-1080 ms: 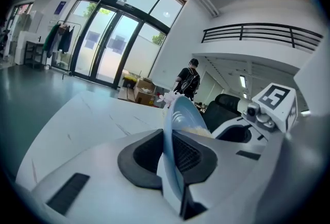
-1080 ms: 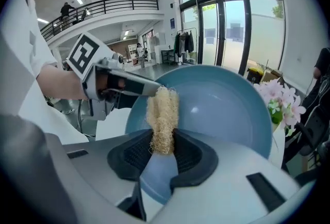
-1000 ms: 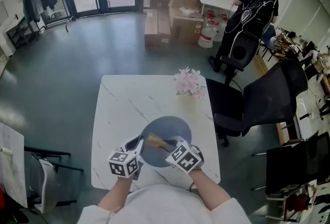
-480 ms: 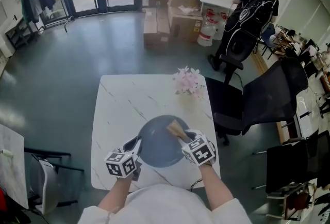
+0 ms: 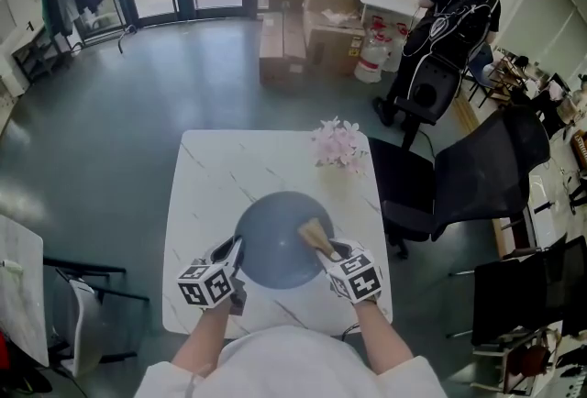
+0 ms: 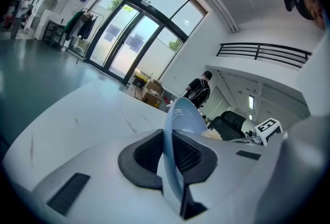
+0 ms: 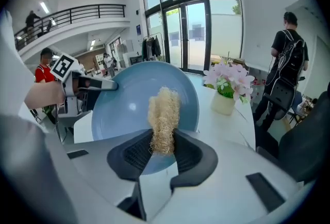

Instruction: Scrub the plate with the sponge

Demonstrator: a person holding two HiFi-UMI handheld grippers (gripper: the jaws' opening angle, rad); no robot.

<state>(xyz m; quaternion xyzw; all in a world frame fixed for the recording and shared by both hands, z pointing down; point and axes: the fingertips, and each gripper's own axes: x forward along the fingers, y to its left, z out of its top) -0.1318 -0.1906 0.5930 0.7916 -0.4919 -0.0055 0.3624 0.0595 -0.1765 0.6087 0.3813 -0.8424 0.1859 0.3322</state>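
Pinching the plate's (image 5: pixel 271 236) near rim in my left claw (image 5: pixel 235 251) over the table (image 5: pixel 211 176), I clamp the sponge (image 5: pixel 313 230) in my right claw (image 5: pixel 326 247). Pressing hard could twist the plate out of that thin edge grip.

A dusty-blue round plate (image 5: pixel 271 251) and a straw-yellow fibrous sponge (image 5: pixel 313 232) stand out against a white tabletop (image 5: pixel 220 176) veined with thin grey marble lines. Pale pink flowers (image 5: pixel 337 142) fill a cream pot (image 7: pixel 224 103). Black-and-white square-patterned marker cubes (image 5: pixel 204 284) contrast with the grey-green floor (image 5: pixel 138 84).
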